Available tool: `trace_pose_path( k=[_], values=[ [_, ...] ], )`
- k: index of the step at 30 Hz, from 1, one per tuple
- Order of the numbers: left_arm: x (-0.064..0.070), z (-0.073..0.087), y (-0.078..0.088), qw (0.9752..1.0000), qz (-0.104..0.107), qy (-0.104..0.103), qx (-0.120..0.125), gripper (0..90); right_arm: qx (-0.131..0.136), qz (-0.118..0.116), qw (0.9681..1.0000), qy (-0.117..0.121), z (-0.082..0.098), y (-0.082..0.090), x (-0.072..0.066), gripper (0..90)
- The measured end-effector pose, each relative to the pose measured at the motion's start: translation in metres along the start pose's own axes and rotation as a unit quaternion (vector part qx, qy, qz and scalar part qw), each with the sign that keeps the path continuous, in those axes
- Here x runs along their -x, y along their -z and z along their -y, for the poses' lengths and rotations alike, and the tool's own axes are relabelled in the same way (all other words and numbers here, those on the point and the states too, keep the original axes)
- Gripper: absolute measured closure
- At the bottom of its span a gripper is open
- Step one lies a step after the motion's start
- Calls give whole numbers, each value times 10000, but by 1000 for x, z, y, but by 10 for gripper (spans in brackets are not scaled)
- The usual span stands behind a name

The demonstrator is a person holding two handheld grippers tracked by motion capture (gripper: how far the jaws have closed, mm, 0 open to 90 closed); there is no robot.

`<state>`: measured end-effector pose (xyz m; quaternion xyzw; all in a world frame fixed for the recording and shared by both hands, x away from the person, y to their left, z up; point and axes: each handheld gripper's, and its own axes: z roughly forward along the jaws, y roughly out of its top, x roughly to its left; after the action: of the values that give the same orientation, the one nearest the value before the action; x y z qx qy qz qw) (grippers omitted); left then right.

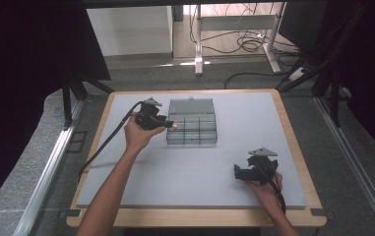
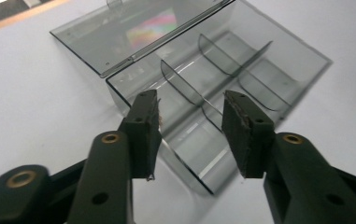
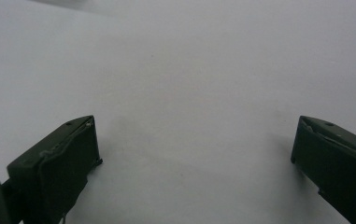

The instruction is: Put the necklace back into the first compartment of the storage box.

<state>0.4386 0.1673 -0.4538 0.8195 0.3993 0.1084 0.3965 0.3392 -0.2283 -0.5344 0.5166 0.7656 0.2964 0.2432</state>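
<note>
A clear grey plastic organiser box (image 1: 192, 129) lies on the white table top (image 1: 234, 162), its lid (image 1: 191, 105) folded back flat and its divided compartments looking empty. My left gripper (image 1: 171, 126) hovers at the box's left edge; in the left gripper view the box (image 2: 222, 88) sits just beyond the tips, and the gripper (image 2: 192, 112) is open with nothing between the pads. My right gripper (image 1: 236, 171) rests low over the table near the front right, jaws wide apart; in the right gripper view this gripper (image 3: 192, 140) frames bare white surface.
The table has a wooden rim (image 1: 293, 128). Black cables trail from both grippers toward the front edge. Beyond the table stand a desk frame (image 1: 234, 34) with loose wires on the floor and dark curtains at both sides.
</note>
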Motion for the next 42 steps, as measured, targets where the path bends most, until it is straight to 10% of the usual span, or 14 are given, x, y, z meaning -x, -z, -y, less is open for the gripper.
trace_pose_path(
  k=[6, 11, 25, 42],
  values=[
    [11, 30, 35, 9992, 250, 167, 262, 486, 2, 0, 10000, 2, 0, 0, 0, 6],
    [22, 63, 56, 9999, 10, -15, 157, 481, 2, 2, 10000, 4, 0, 0, 0, 5],
    [36, 135, 77, 10000, 26, 83, 16, 444, -5, -2, 10000, -15, 0, 0, 0, 6],
    [25, 152, 72, 9990, -13, 429, -131, 440, -4, -4, 10000, -13, 0, 0, 0, 5]
  ],
)
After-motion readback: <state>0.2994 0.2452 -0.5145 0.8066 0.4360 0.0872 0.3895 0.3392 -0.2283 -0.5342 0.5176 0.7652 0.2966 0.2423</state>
